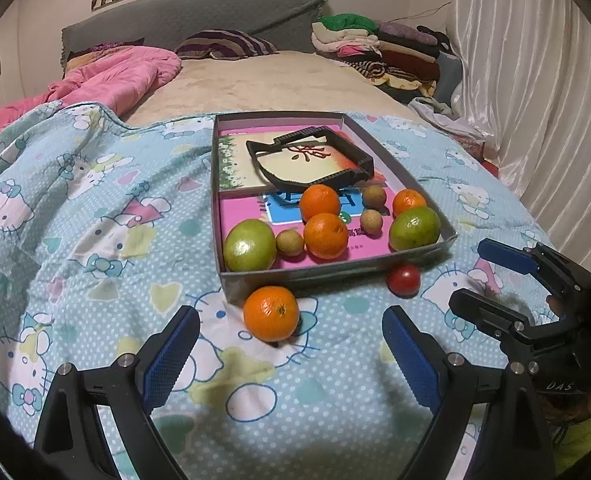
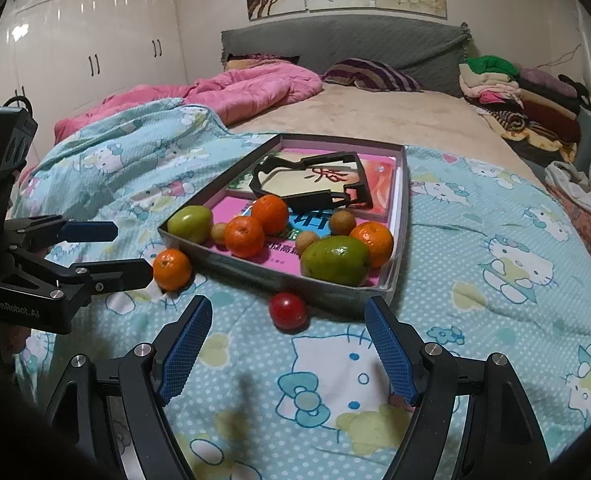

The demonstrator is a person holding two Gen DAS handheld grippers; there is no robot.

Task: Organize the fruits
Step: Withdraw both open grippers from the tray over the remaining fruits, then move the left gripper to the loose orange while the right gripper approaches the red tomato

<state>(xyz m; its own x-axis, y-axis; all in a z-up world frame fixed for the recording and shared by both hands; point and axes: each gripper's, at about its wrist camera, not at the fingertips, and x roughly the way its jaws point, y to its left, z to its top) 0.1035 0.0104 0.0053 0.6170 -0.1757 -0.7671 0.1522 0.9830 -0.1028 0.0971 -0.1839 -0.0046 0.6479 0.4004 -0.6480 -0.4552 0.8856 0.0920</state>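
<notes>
A shallow grey box (image 1: 335,274) (image 2: 255,270) lies on the blue patterned bedspread. It holds three oranges, two green fruits (image 1: 249,245) (image 2: 336,260) and three small brown fruits. A loose orange (image 1: 271,313) (image 2: 172,269) lies on the bedspread in front of the box. A small red fruit (image 1: 404,279) (image 2: 288,310) lies near it, also outside the box. My left gripper (image 1: 291,332) (image 2: 129,250) is open, just short of the loose orange. My right gripper (image 2: 288,324) (image 1: 469,276) is open, with the red fruit just ahead of its fingertips.
A black plastic frame (image 1: 315,160) (image 2: 315,180) rests on books in the far half of the box. A pink quilt (image 1: 119,76) lies at the far left. A pile of folded clothes (image 1: 383,48) sits at the far right by a white curtain (image 1: 535,80).
</notes>
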